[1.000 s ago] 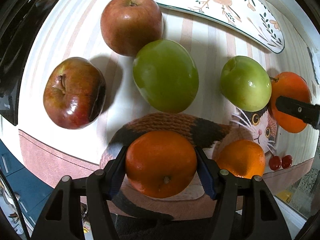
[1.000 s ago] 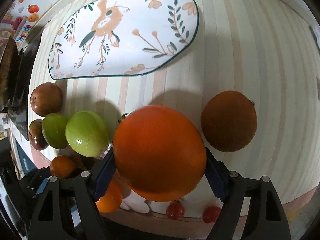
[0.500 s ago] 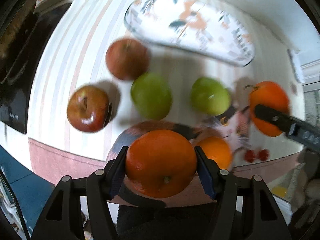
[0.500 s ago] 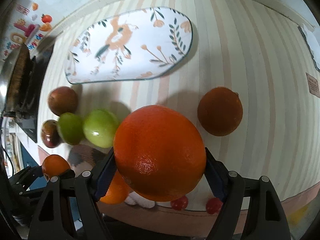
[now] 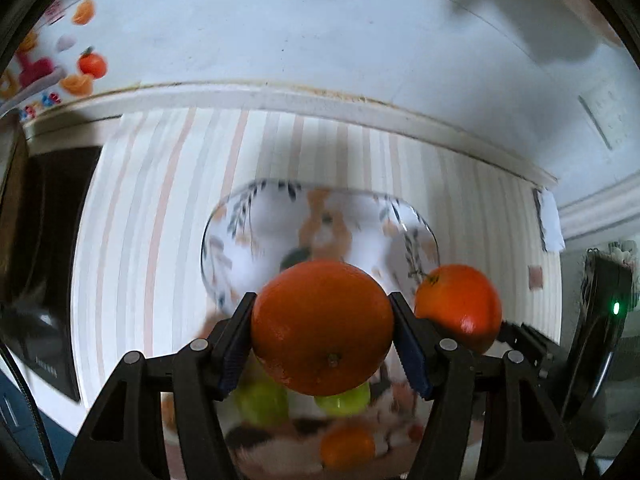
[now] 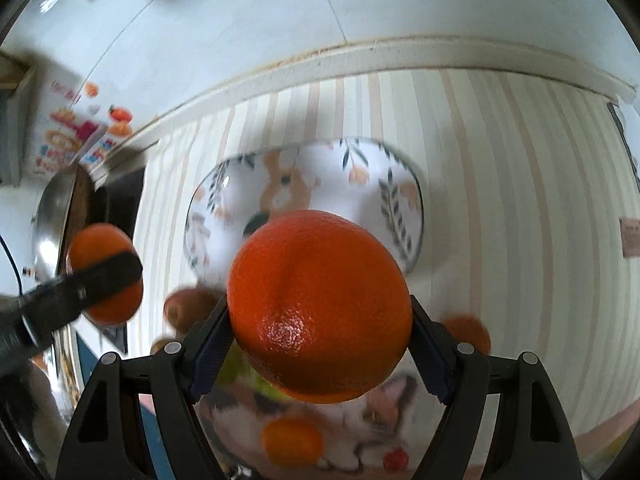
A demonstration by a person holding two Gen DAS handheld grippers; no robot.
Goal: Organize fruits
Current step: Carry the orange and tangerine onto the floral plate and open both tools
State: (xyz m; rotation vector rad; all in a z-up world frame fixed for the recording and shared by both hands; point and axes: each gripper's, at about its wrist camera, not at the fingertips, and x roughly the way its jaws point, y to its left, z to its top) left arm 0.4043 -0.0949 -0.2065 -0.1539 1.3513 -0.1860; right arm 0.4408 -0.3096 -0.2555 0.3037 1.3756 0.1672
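My left gripper [image 5: 322,330] is shut on an orange [image 5: 322,326], held high above the table. My right gripper [image 6: 320,316] is shut on a larger orange [image 6: 320,312], also raised; that orange shows in the left wrist view [image 5: 460,306], and the left one in the right wrist view [image 6: 104,272]. The white floral plate [image 5: 248,240] [image 6: 376,172] lies on the striped cloth ahead of both grippers. Below lie blurred green apples [image 5: 262,402], a red apple [image 6: 188,310] and small oranges [image 5: 346,446] [image 6: 290,442].
A white wall rises behind the striped tablecloth [image 5: 160,220]. A black appliance [image 5: 44,240] sits at the left edge. Another orange [image 6: 466,334] rests on the cloth at the right. A cat-patterned mat [image 6: 360,420] lies under the near fruit.
Both grippers have lifted with their oranges and tilted up toward the wall. The plate now sits ahead in the middle, and the fruit on the table has dropped low in view.
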